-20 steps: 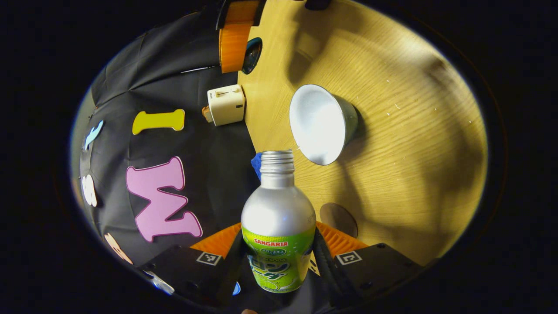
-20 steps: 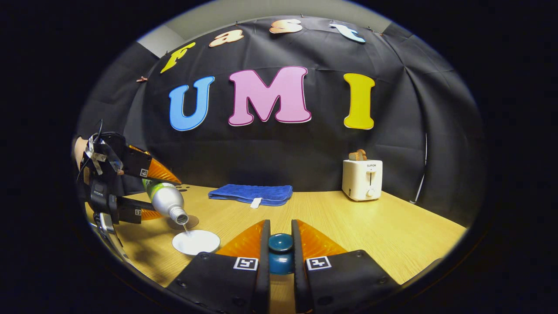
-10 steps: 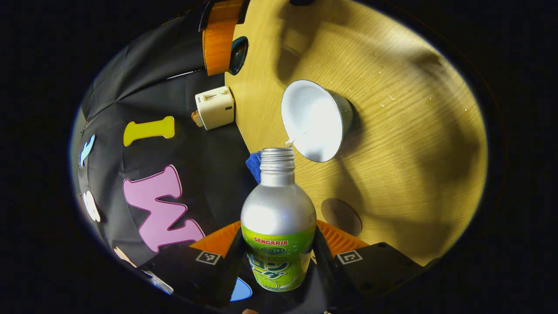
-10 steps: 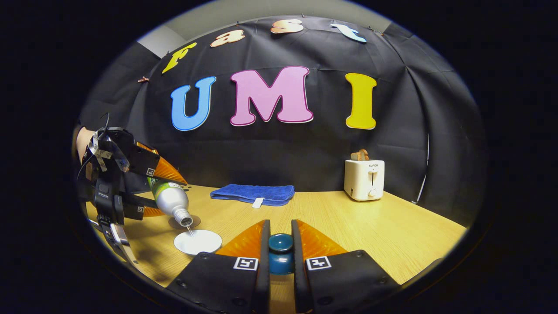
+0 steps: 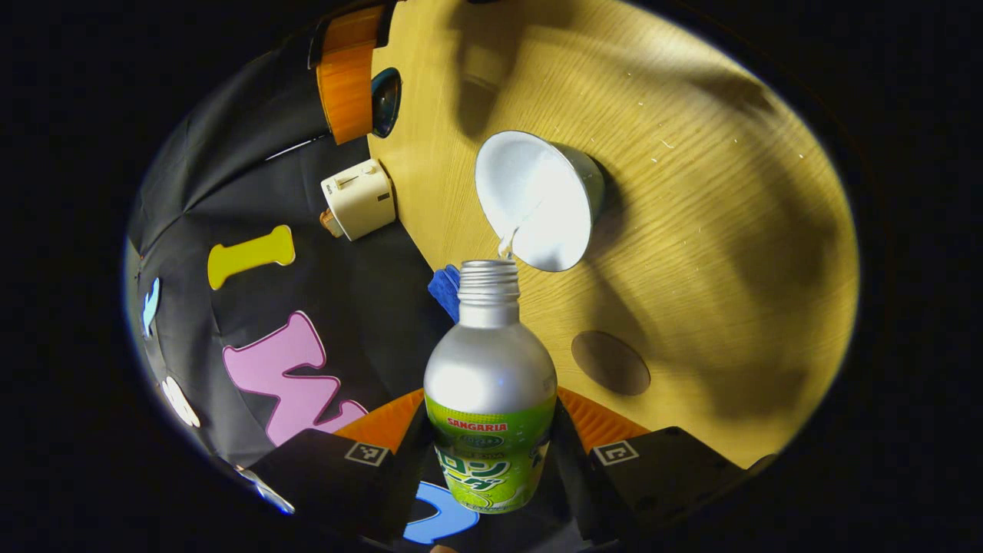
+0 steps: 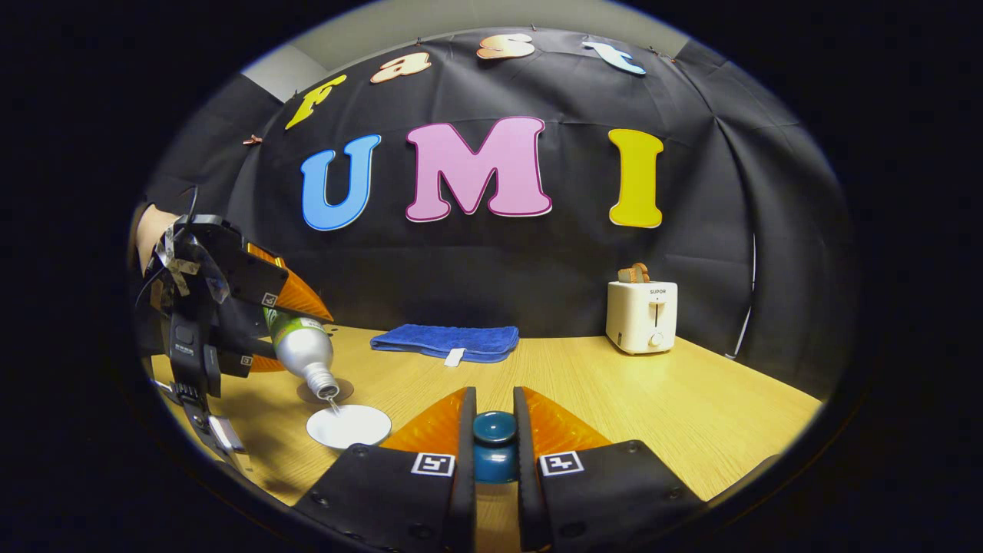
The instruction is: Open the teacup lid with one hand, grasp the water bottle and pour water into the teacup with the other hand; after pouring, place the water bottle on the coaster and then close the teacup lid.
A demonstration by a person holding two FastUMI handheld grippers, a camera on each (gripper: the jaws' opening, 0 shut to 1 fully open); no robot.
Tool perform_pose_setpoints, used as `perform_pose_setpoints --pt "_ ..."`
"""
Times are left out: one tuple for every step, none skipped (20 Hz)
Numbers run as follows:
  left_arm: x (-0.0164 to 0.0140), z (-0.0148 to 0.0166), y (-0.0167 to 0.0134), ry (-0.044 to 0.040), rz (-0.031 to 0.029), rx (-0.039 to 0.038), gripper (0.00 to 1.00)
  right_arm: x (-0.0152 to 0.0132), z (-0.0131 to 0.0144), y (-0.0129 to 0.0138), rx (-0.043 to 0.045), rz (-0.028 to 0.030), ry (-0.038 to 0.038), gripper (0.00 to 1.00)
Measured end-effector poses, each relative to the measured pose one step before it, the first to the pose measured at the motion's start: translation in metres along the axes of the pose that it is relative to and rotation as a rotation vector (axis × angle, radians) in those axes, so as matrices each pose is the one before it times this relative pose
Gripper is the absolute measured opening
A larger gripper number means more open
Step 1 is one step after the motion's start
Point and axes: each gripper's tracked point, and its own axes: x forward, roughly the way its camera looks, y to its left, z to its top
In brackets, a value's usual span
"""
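The left claw (image 5: pixel 491 453) was clamped on the silver metal water bottle with a green label (image 5: pixel 490 399), both fingers pressing the labelled lower body. The bottle was tipped with its uncapped threaded neck directed at the white teacup with a wide open mouth (image 5: pixel 536 201). A thin stream of water ran from the neck into the teacup. In the right gripper view the same left claw (image 6: pixel 265 326), held by a person's hand (image 6: pixel 150 230), kept the bottle (image 6: pixel 301 352) slanted neck-down just above the teacup (image 6: pixel 349 425).

The right claw (image 6: pixel 494 438) was closed on the dark teal round-knobbed teacup lid (image 6: pixel 494 445), both fingers against its sides, lifted clear of the surface and apart from the teacup.

The round brown coaster (image 5: pixel 610 362) lay flat on the light wooden surface (image 5: pixel 691 192), near the teacup and bare. In the right gripper view it (image 6: pixel 326 392) sat just behind the teacup, beneath the bottle's neck.

Toward the far edge of the surface lay a folded blue cloth (image 6: pixel 445 341). A white toaster (image 6: pixel 639 316) stood near the far right corner.
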Motion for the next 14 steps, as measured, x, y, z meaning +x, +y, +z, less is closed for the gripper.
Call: perform_pose_setpoints --pt "-0.00129 0.00147 -0.00029 0.00193 -0.00346 0.01398 0.82 0.00011 0.00033 -0.00009 0.0 0.00016 0.00007 0.25" --pt "-0.00085 0.0006 -0.00153 0.00235 -0.00506 0.01441 0.82 0.00008 -0.00049 0.00088 0.00078 0.00379 -0.00015 0.25" --pt "-0.00057 -0.00035 0.00159 0.00221 -0.00097 0.0169 0.82 -0.00013 -0.00014 0.00078 -0.00084 0.00335 0.00023 0.25" --pt "-0.0002 0.00108 -0.00285 0.00443 -0.00306 0.01564 0.82 -0.00038 0.00025 -0.00013 0.00034 0.00034 0.00036 0.25" --pt "0.00011 0.00015 -0.00237 0.0058 -0.00522 0.01133 0.82 0.00052 0.00015 -0.00029 -0.00017 0.00016 -0.00015 0.25" --pt "0.00007 -0.00016 0.00098 0.00362 -0.0047 0.01179 0.82 0.0007 -0.00128 0.00112 -0.00027 0.00431 0.00234 0.25" --pt "0.00026 0.0004 -0.00063 0.00262 -0.00412 0.01491 0.82 -0.00048 -0.00037 0.00131 -0.00126 0.00523 0.00089 0.25" --pt "-0.0002 -0.00026 0.00013 0.00269 0.00023 0.01919 0.82 -0.0001 -0.00019 -0.00052 0.00083 0.00229 0.00096 0.25" --pt "0.00078 -0.00067 -0.00265 0.0048 0.0005 0.01672 0.82 0.00004 0.00007 -0.00031 -0.00011 0.00013 0.00047 0.25" --pt "0.00011 -0.00092 -0.00195 0.00326 0.00366 0.01523 0.82 -0.0002 -0.00024 0.00002 0.00002 0.00006 0.00086 0.25" --pt "0.00032 -0.00032 -0.00057 0.00192 0.00514 0.01336 0.82 -0.00008 0.00021 -0.0007 -0.00027 -0.00004 0.00001 0.25" --pt "-0.00147 0.00236 -0.00159 0.0005 0.00252 0.01161 0.82 -0.00003 -0.00083 0.00028 0.00002 0.00009 0.00066 0.25" --pt "-0.00245 0.00327 -0.00078 0.00148 -0.00178 0.01143 0.81 0.00008 -0.00005 -0.00008 -0.00015 0.00002 0.00016 0.25" --pt "-0.00135 0.00302 -0.00188 0.00221 -0.00092 0.01455 0.82 -0.00048 0.00017 0.0004 0.00004 0.00016 0.00038 0.25"
